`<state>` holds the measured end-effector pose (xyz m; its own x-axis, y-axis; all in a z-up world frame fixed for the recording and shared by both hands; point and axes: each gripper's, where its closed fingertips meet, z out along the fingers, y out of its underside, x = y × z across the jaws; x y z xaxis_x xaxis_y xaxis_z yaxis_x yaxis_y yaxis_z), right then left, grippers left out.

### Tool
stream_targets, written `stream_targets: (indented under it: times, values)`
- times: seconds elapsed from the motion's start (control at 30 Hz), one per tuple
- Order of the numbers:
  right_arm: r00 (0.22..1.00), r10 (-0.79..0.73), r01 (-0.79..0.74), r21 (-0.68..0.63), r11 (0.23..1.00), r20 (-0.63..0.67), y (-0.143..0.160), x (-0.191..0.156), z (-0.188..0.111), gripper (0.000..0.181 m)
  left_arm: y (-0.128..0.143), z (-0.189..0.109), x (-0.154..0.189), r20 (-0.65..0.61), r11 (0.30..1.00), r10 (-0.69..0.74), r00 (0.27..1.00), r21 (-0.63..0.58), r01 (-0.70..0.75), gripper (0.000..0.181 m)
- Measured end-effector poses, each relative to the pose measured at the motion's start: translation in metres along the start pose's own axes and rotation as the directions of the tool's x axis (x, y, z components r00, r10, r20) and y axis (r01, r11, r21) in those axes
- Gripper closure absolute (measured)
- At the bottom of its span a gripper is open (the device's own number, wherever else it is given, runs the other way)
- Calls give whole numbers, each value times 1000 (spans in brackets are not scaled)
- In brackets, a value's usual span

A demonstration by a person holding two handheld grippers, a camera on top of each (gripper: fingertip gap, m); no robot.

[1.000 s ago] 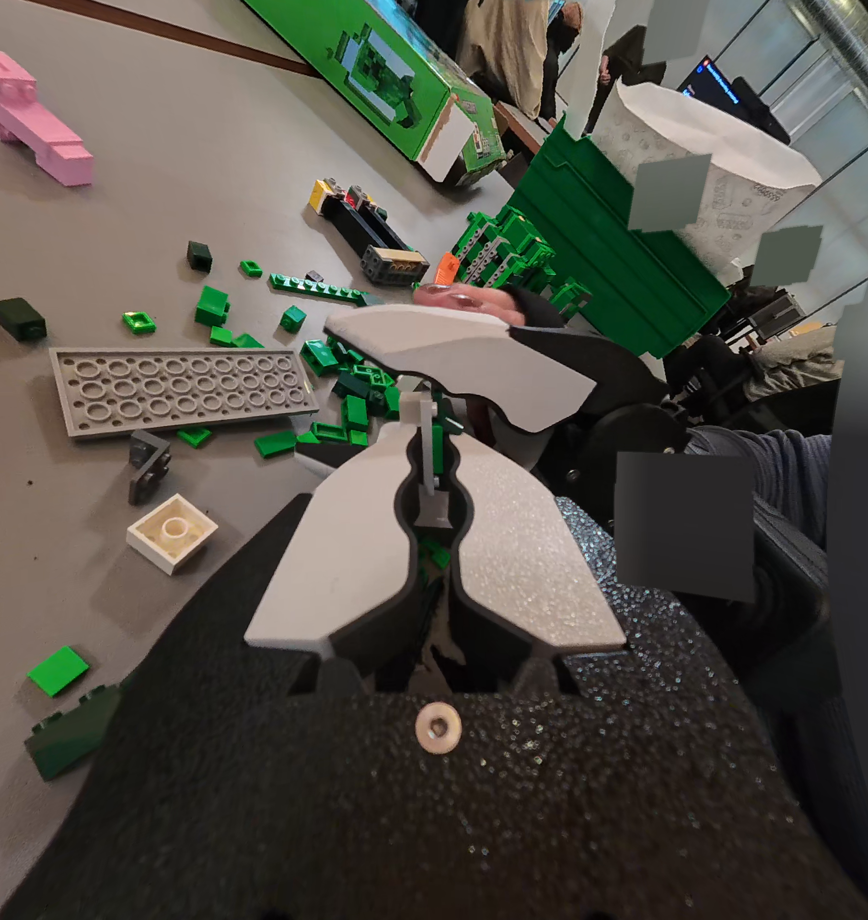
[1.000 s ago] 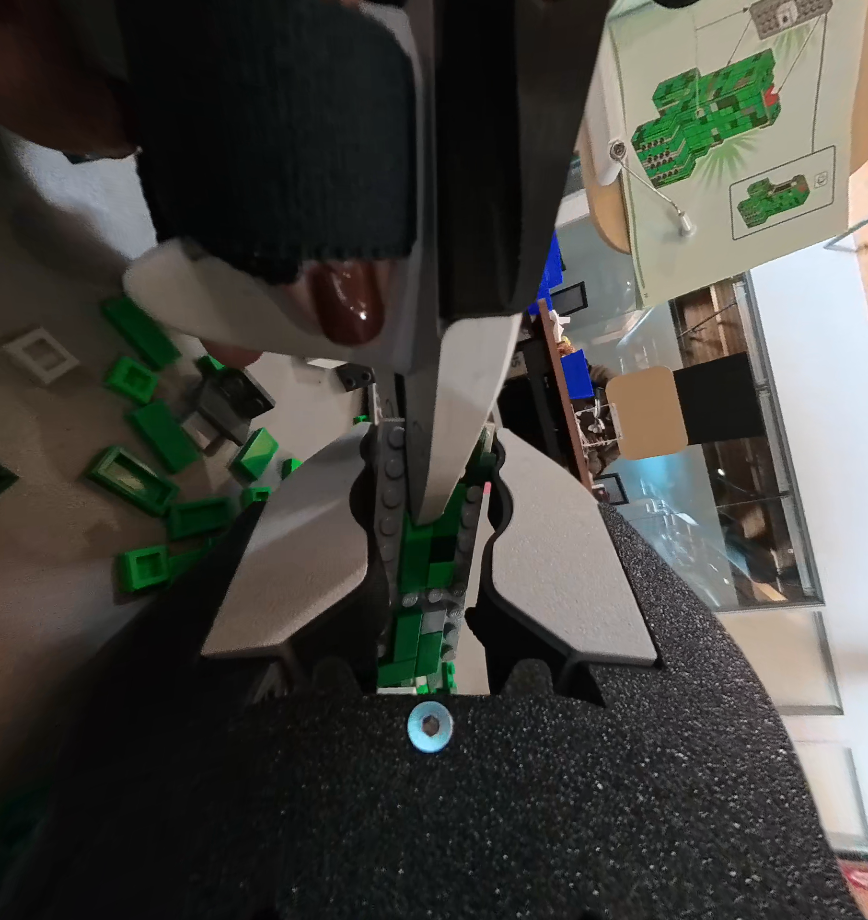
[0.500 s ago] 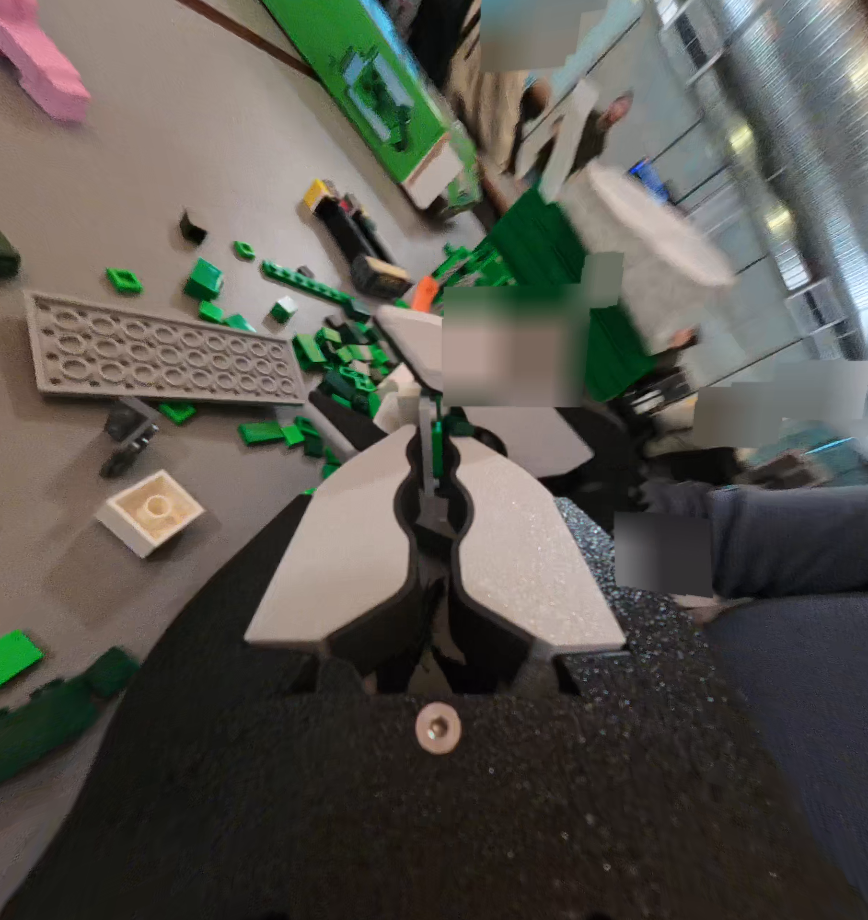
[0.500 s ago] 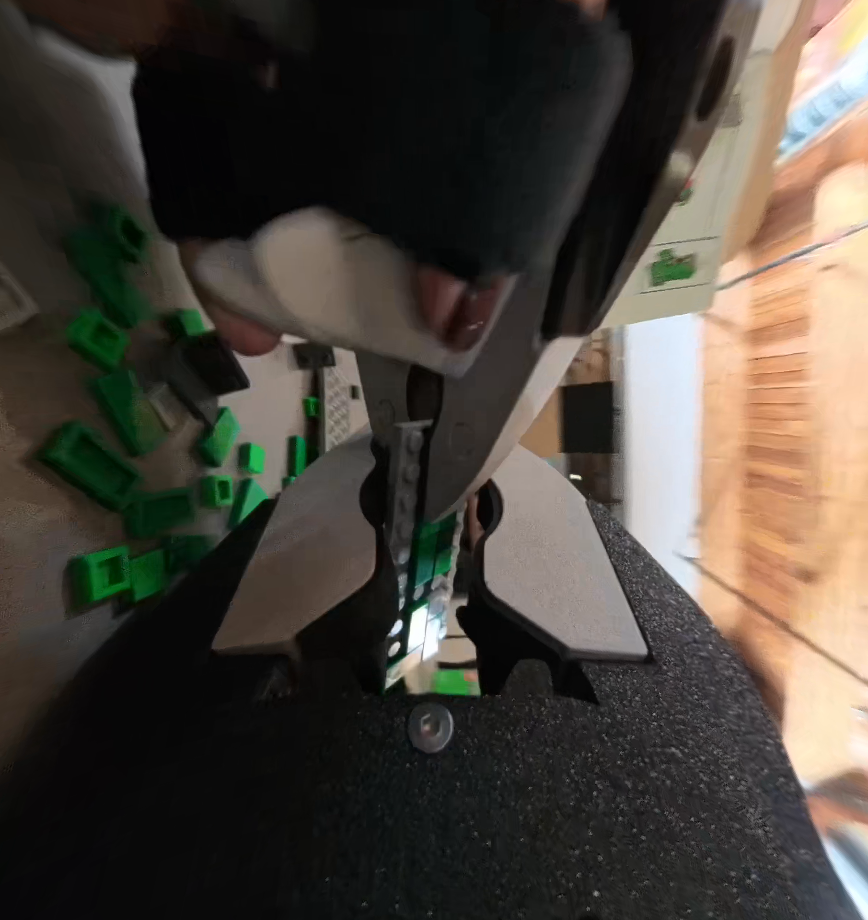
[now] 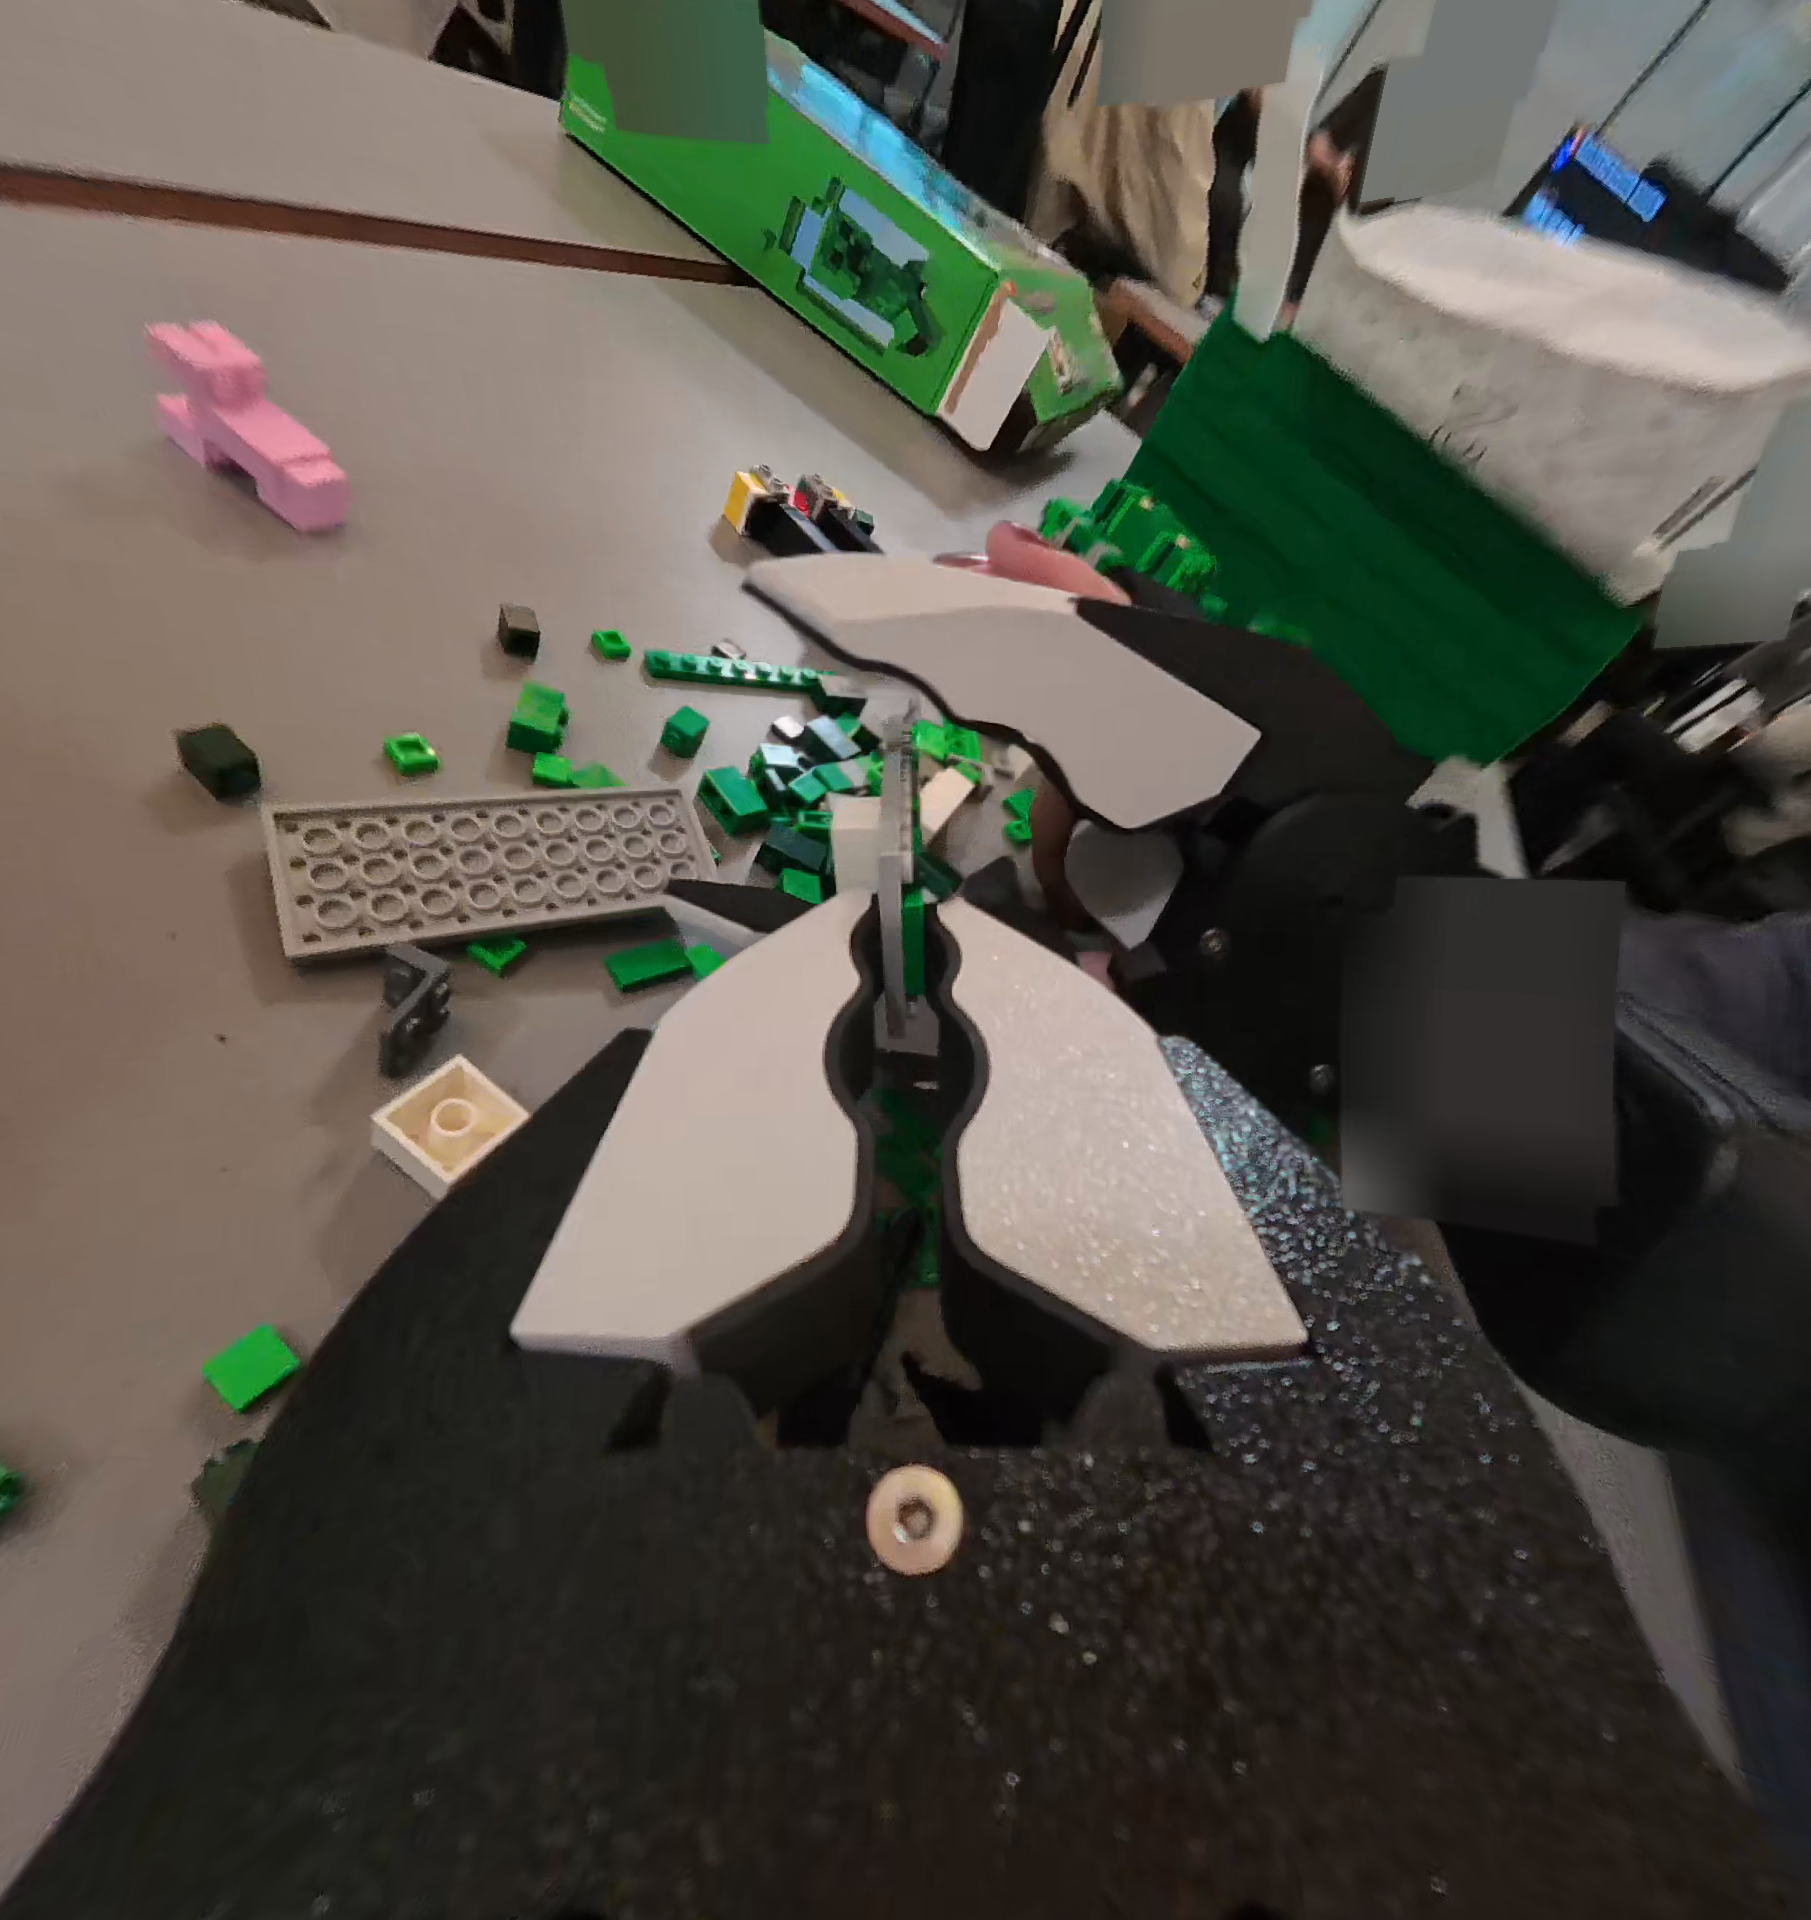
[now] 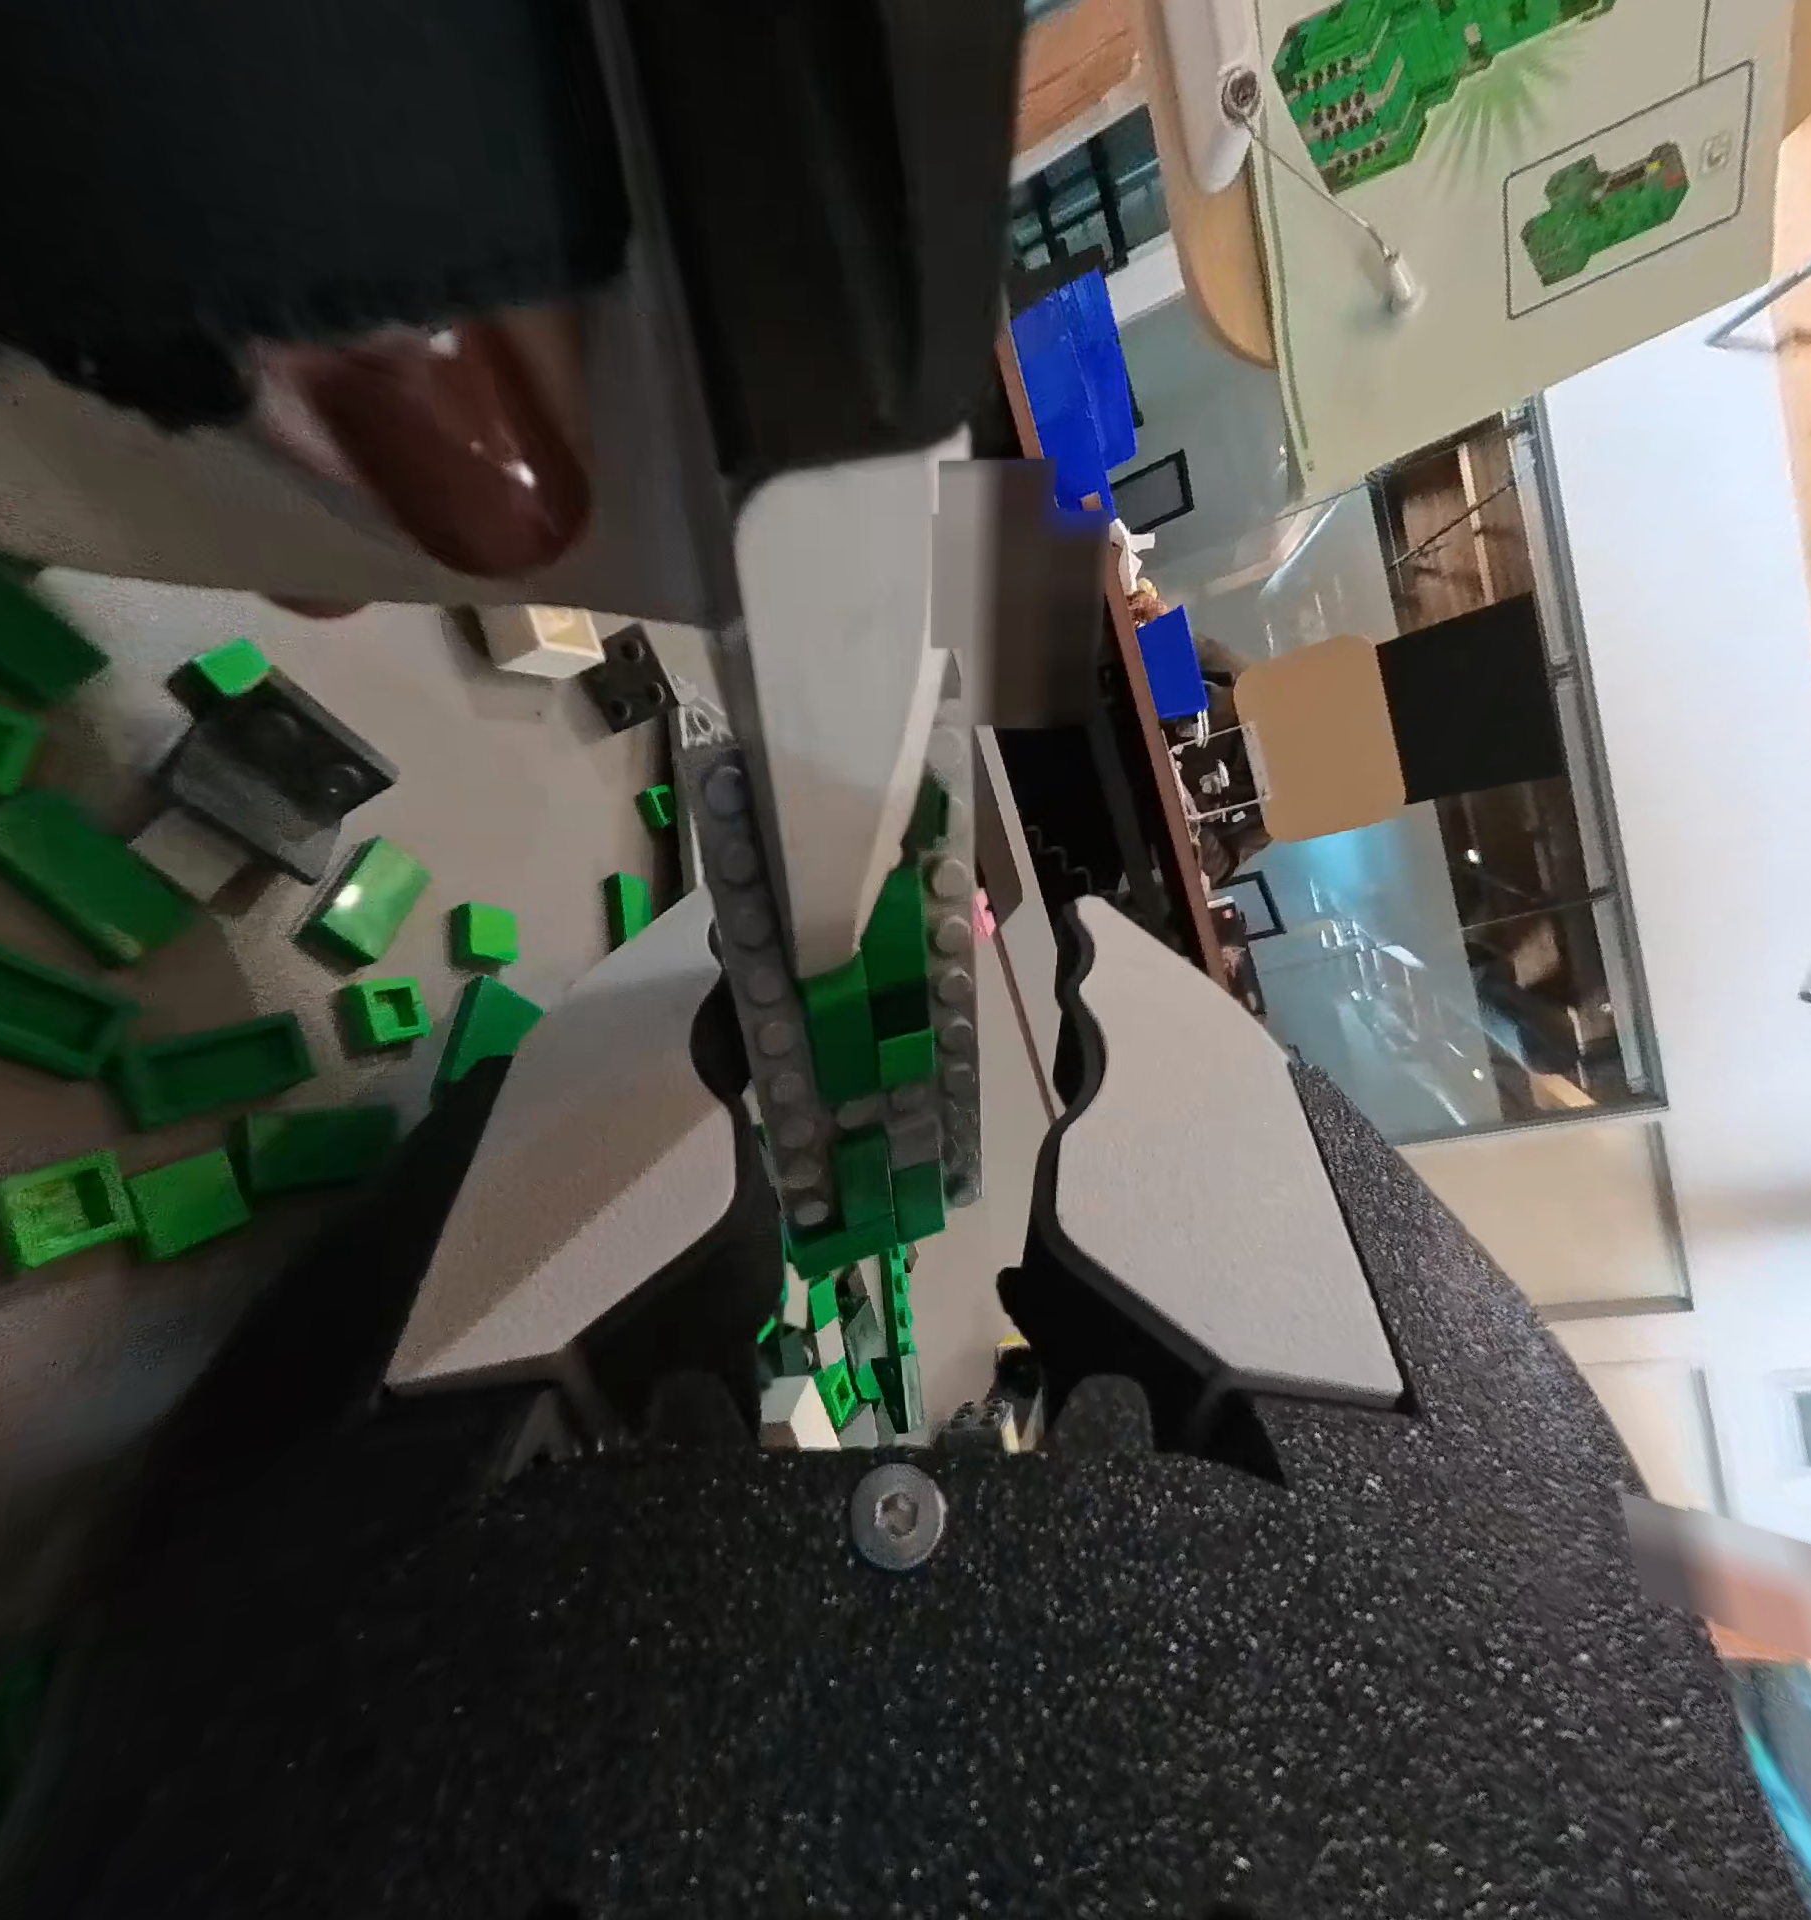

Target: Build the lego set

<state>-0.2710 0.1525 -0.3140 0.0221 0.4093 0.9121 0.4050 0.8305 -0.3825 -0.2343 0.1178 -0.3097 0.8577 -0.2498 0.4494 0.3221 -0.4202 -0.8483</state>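
Lego assembly (image 6: 859, 1039) studs: right view | pink model (image 5: 246, 426): left view

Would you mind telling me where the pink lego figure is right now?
In the left wrist view, the pink lego figure stands alone on the grey table, upper left, beyond the large grey plate.

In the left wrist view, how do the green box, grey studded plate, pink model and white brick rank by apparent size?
1. green box
2. grey studded plate
3. pink model
4. white brick; being nearer the camera flatters it.
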Motion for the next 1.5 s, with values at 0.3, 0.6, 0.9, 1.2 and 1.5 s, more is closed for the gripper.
stream_targets:
  times: [0.3, 0.6, 0.9, 1.2, 1.5]
  values:
    - [982, 188, -187, 11, 982, -9, 4, 13, -2, 141, -6, -1, 1, 145, 950, 311, 939, -7, -313, 153]
    - [944, 324, -328, 86, 941, 61, -9, 13, -7, 142, -17, -4, 20, -54, 977, 177, 983, 131, -169, 158]
    - [964, 265, -266, 154, 952, 31, -17, 16, -11, 140, -30, -18, 12, 59, 950, 248, 967, 180, -254, 176]
    - [960, 276, -280, 124, 952, 49, -12, 14, -10, 146, -36, -28, 5, 34, 958, 183, 982, 218, -186, 176]
    - [875, 426, -465, 157, 871, 231, -22, 4, -15, 146, -44, -32, 4, 19, 938, 156, 988, 311, -154, 175]
